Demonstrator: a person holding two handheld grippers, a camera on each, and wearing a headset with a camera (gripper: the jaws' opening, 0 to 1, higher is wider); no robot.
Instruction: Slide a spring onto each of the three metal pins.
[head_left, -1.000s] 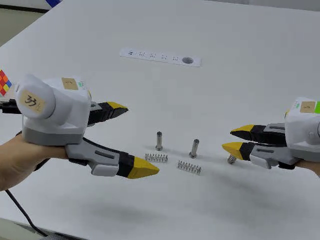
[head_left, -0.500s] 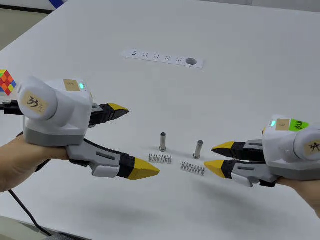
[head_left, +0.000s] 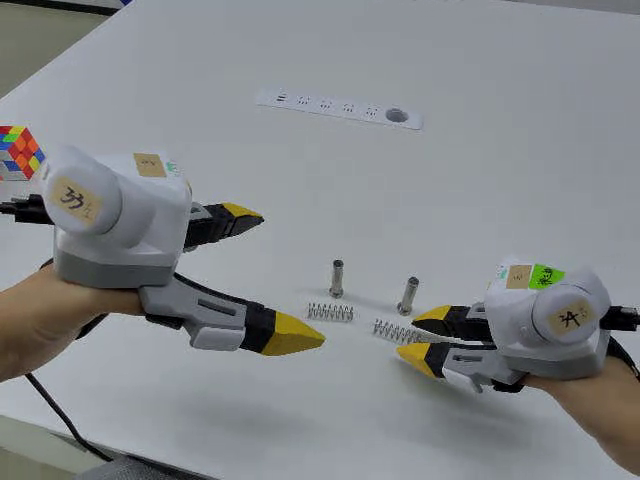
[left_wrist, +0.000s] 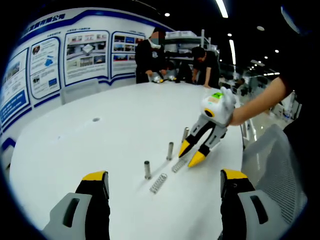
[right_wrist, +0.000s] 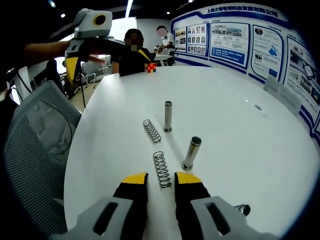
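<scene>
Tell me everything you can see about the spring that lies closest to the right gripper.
The spring is a thin coil of bare grey metal wire, uncompressed and on no pin. It lies flat on the white table, beside the base of an upright pin. Its near end reaches into the gap between the open fingers of the right gripper; contact cannot be told.

The pins (head_left: 337, 278) were polished, shiny metal, the springs (head_left: 330, 312) thin bright steel wire, and the table (head_left: 480, 180) smooth, matt white.
</scene>
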